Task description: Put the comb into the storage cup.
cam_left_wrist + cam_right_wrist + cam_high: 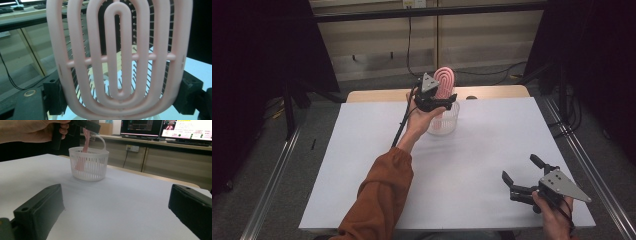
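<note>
Left hand-held gripper (435, 98) pinches a pink hairbrush (445, 81) over the white basket (449, 120); right hand-held gripper (520, 176) spread.

A basket (447, 120) is standing on the table (362, 150) toward twelve o'clock, near the far edge. A hairbrush (445, 82) is sticking up out of it, handle end down inside. The left gripper (438, 100) is sitting just above the basket's nine o'clock rim, jaws either side of the brush. The right gripper (524, 175) is hovering well apart at four o'clock.
</note>
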{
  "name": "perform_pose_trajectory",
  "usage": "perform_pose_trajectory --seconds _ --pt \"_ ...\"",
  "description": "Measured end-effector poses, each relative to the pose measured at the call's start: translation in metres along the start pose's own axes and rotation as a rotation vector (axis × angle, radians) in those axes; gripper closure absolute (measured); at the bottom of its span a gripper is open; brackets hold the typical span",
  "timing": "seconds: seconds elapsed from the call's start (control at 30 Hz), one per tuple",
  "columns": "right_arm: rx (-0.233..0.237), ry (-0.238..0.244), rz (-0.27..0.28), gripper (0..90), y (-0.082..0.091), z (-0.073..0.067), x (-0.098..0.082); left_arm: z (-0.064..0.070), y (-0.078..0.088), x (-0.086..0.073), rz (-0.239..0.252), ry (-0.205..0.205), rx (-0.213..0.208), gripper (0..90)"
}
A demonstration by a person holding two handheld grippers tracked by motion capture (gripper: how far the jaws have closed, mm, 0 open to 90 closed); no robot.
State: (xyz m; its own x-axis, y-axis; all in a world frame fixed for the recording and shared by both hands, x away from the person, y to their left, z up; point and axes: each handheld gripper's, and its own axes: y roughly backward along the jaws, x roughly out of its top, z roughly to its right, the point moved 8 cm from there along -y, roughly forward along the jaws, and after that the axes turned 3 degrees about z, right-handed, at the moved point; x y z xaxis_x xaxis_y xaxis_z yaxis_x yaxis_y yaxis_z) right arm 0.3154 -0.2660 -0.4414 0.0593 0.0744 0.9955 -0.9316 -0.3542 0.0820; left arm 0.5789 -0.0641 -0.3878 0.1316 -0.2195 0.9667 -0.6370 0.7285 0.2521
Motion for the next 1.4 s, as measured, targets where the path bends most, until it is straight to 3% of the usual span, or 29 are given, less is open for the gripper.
perform_pose_trajectory --seconds 0.47,0.97,1.27,1.4 --pt "0.000 0.000 0.000 0.0 0.000 0.000 0.000 0.009 -0.008 -0.017 -0.042 -0.009 -0.007 18.7" --pt "-0.001 0.004 -0.003 0.0 -0.001 0.000 -0.001 -0.022 0.016 -0.027 -0.064 0.103 0.033 17.8" --pt "-0.004 0.006 -0.006 0.0 -0.001 0.000 -0.001 -0.029 0.024 -0.029 -0.106 0.087 0.029 17.5" --pt "-0.004 0.005 -0.007 0.0 -0.001 0.001 -0.002 -0.035 0.029 -0.031 -0.123 0.102 0.013 17.4"
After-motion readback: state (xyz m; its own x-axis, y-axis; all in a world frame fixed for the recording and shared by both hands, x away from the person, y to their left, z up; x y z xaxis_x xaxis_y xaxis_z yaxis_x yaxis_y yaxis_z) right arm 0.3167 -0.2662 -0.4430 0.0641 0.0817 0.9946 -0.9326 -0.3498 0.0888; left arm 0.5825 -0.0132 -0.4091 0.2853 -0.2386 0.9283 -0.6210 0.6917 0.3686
